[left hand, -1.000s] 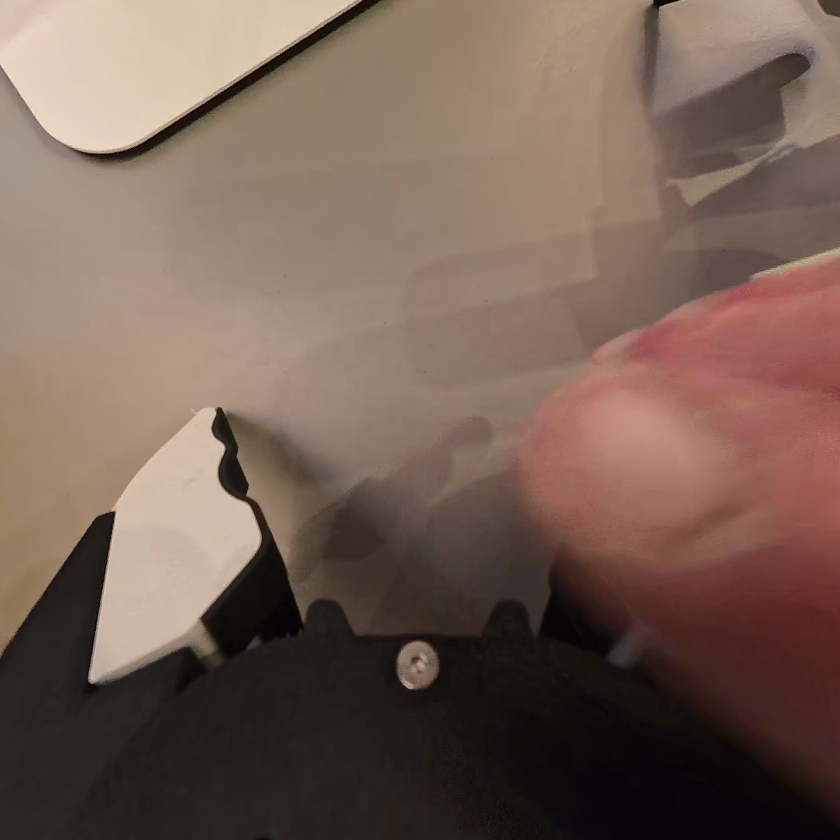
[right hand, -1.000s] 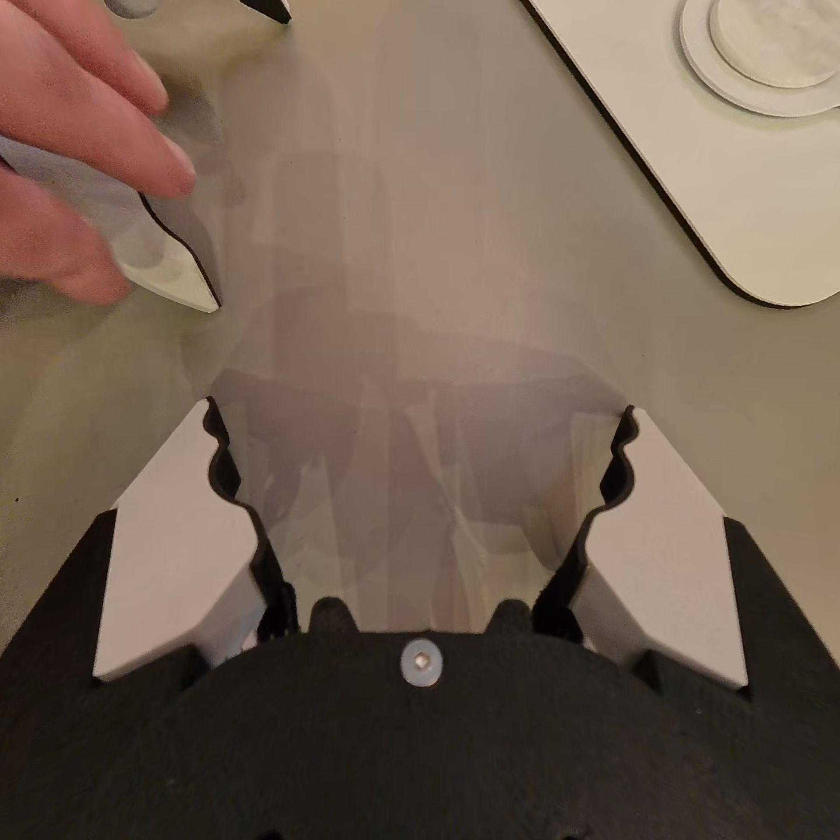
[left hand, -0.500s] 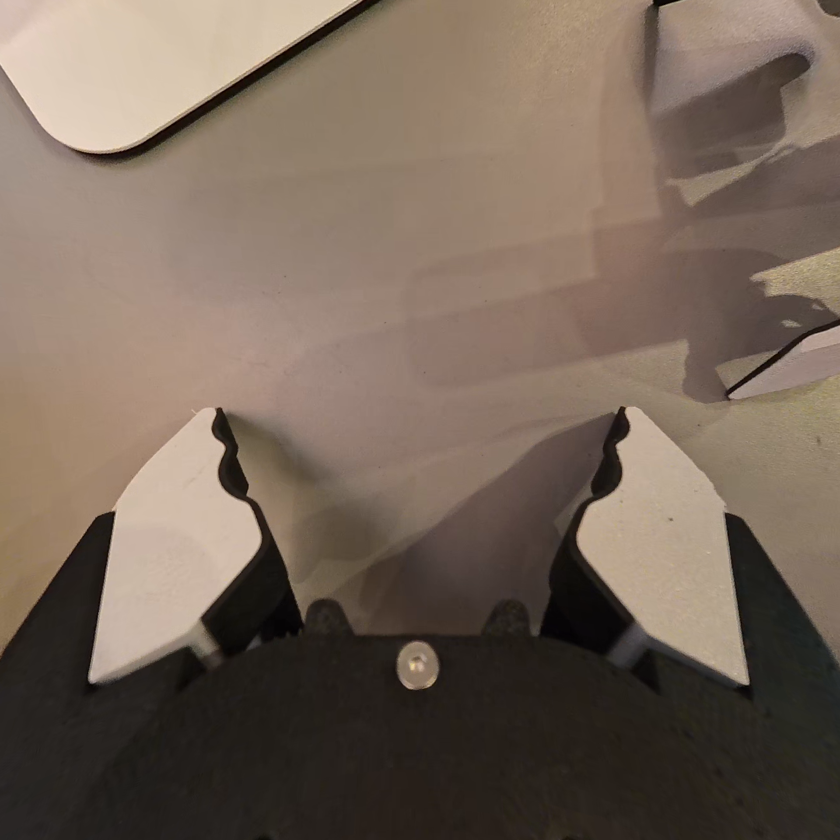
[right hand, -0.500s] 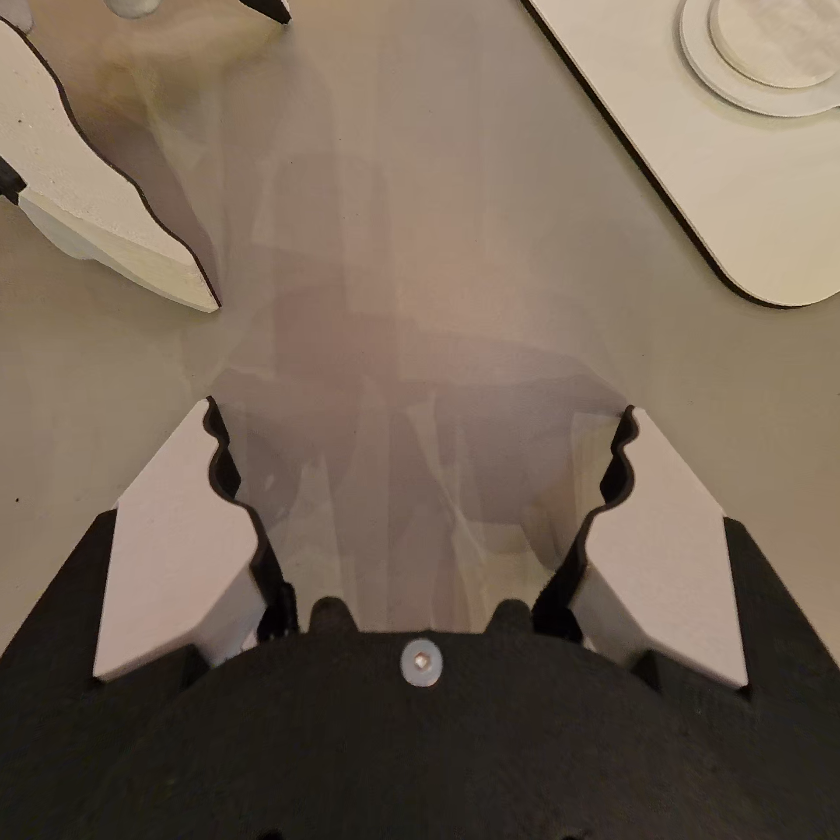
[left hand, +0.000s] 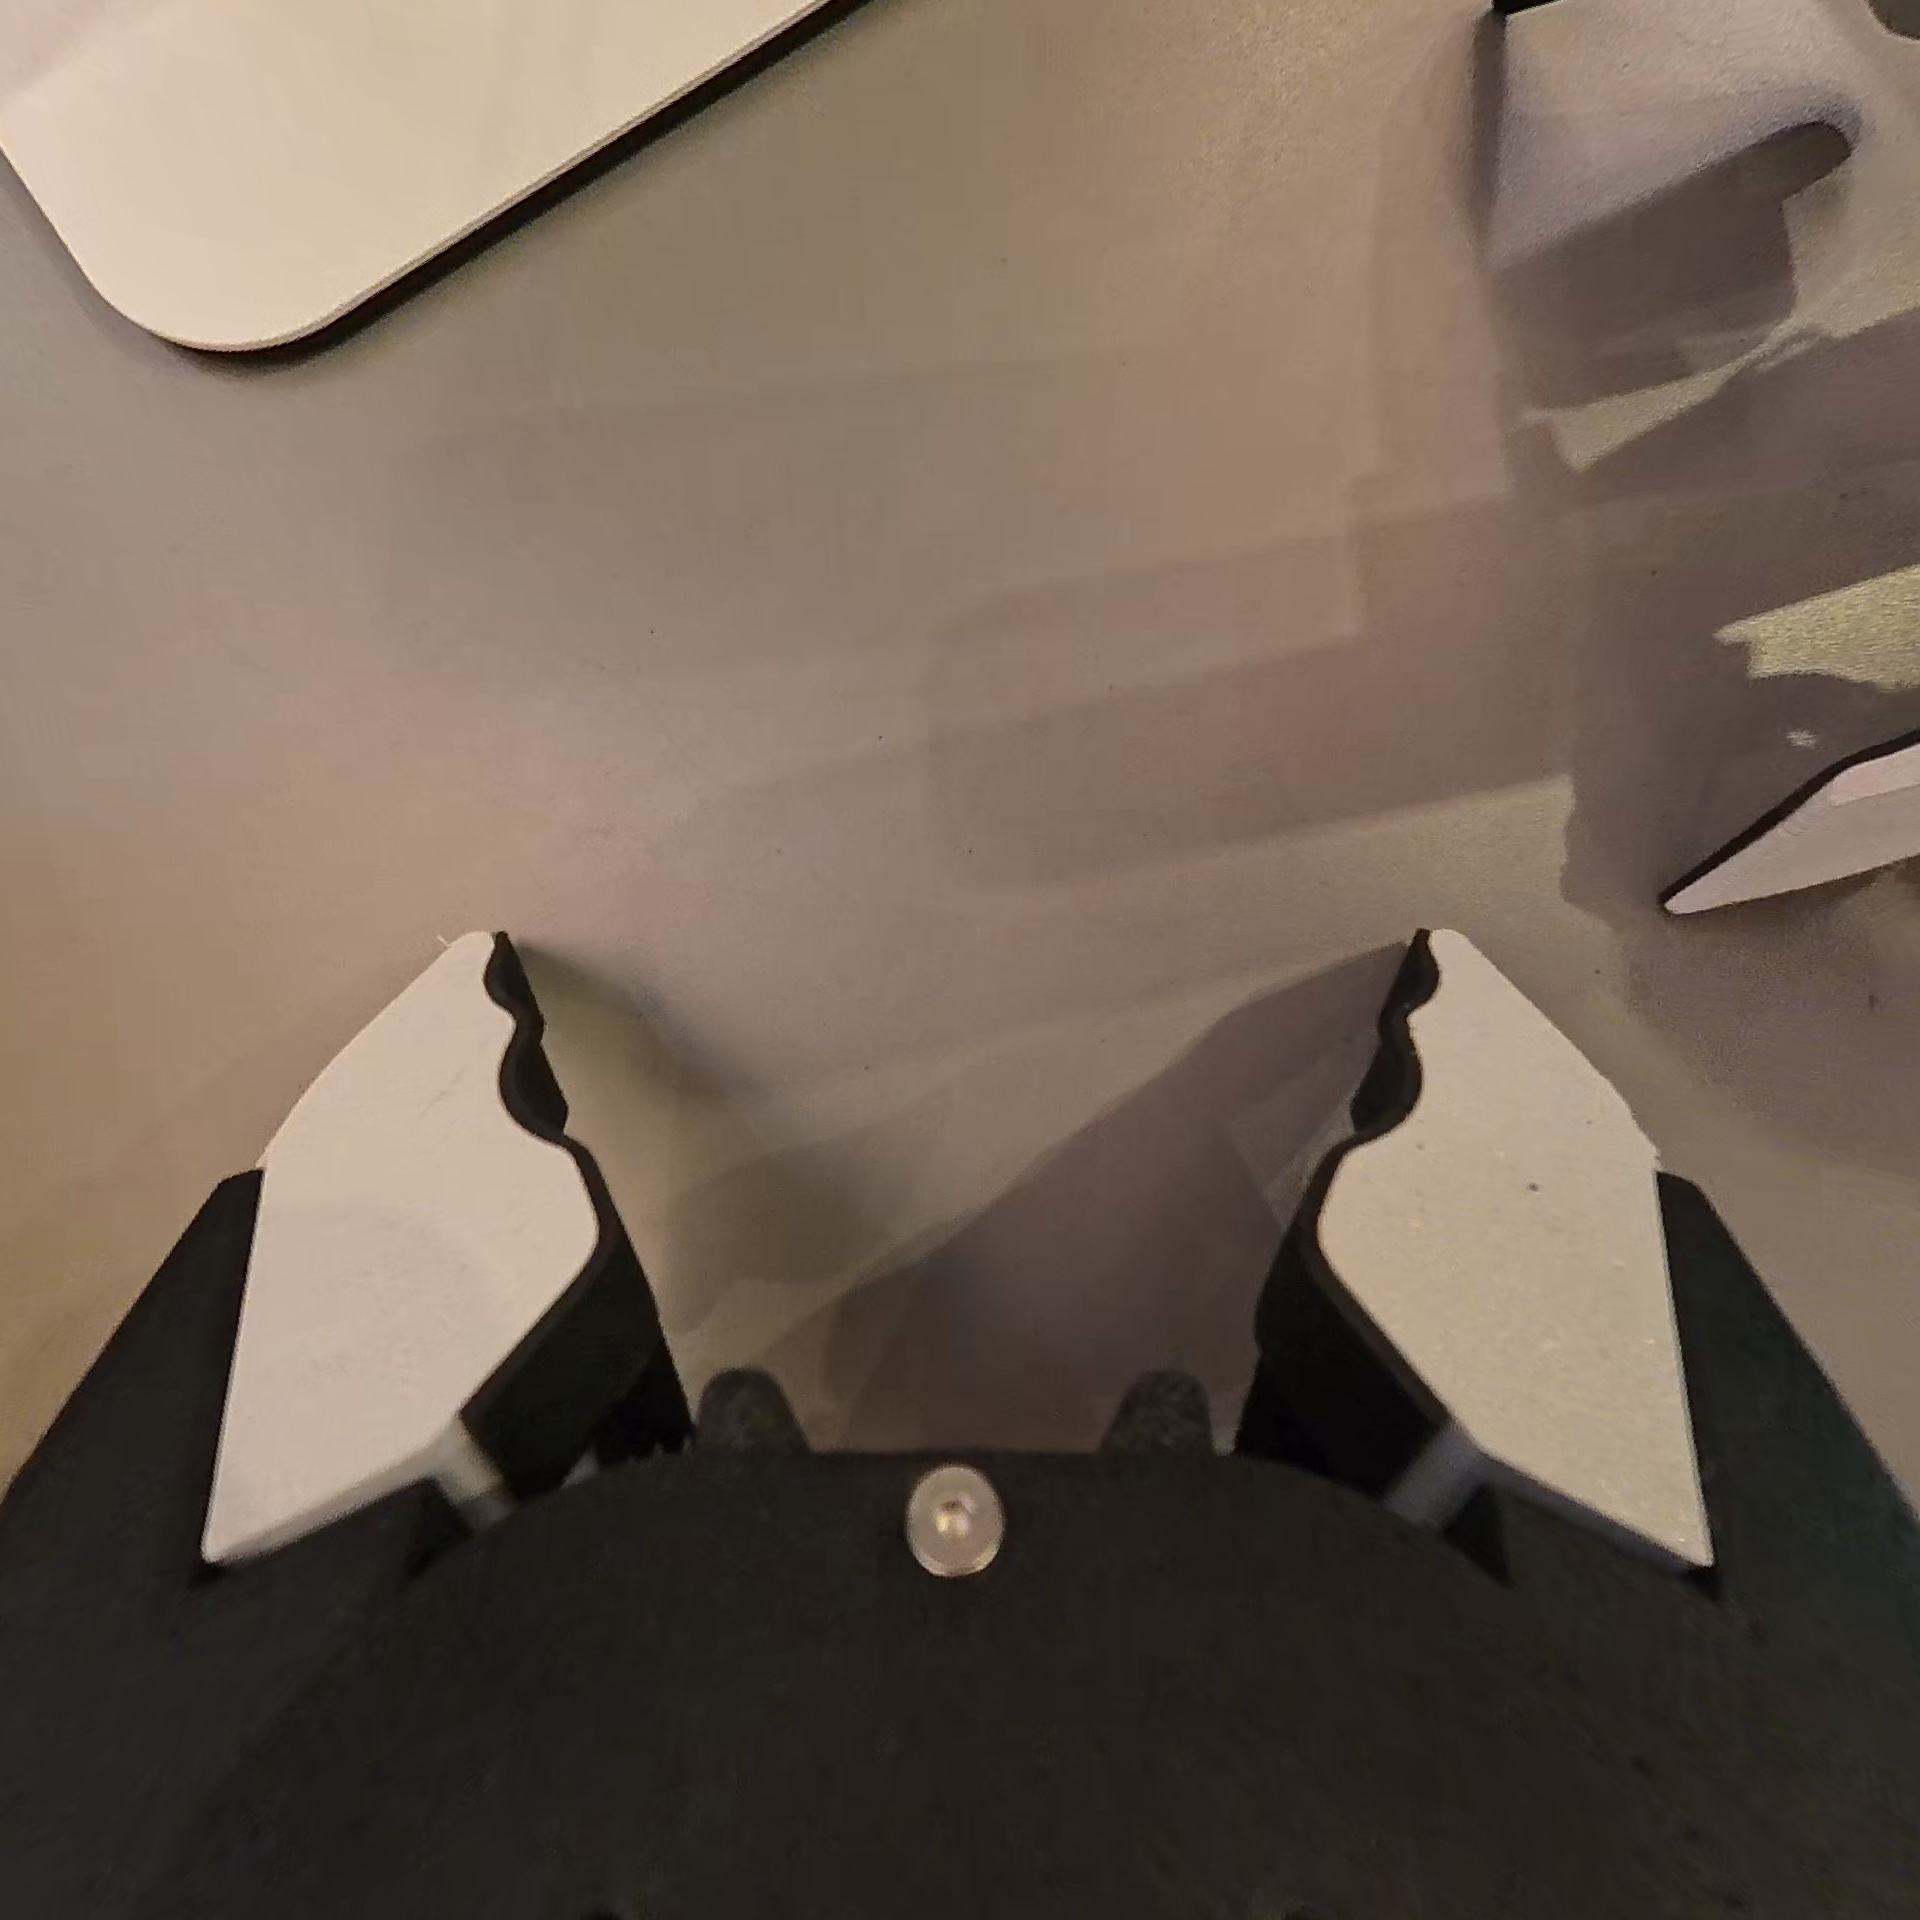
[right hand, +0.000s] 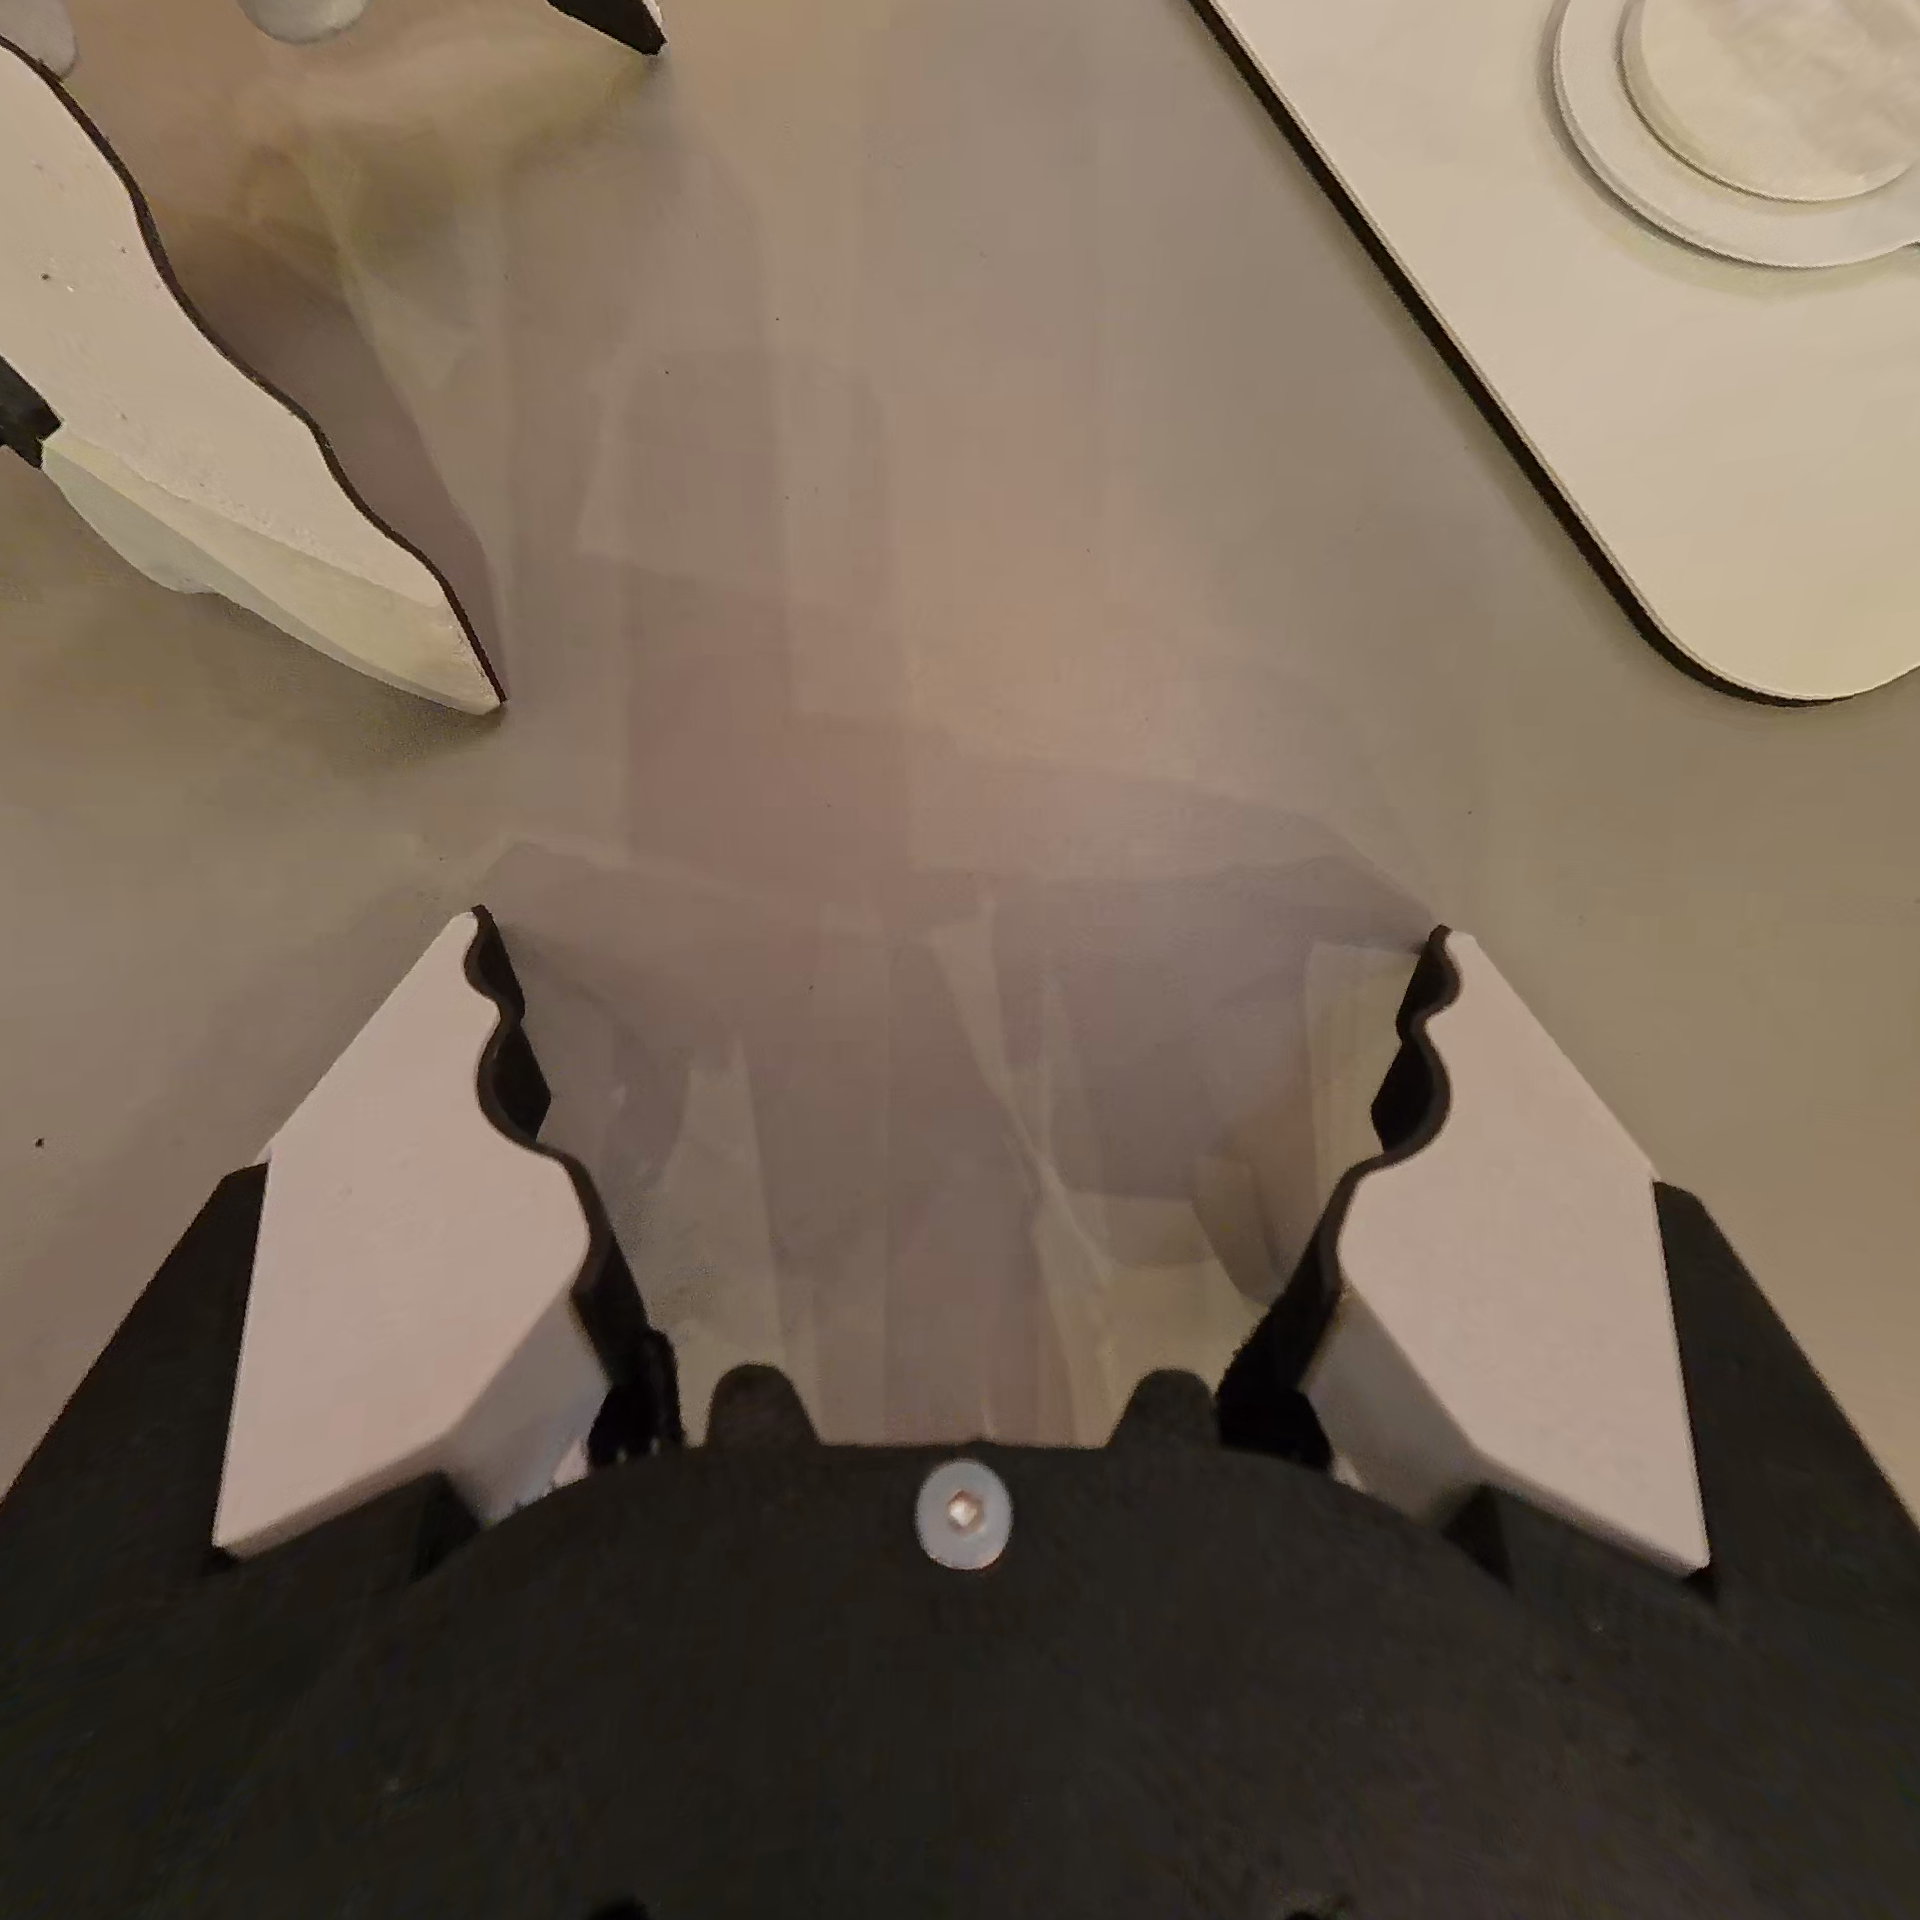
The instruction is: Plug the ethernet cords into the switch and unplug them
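Both tools, left tool [left hand: 961, 940] and right tool [right hand: 961, 920], rested spread wide and empty over the grey counter [left hand: 727, 623]; no writing was legible.

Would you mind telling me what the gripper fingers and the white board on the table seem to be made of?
The right gripper has fingers that look like matte white plastic, perhaps printed, given the faint grainy texture, with a thin black, seemingly rubbery wavy lining. The white board looks like smooth satin laminate or plastic over a dark core; its edge shows black. The table appears matte grey.
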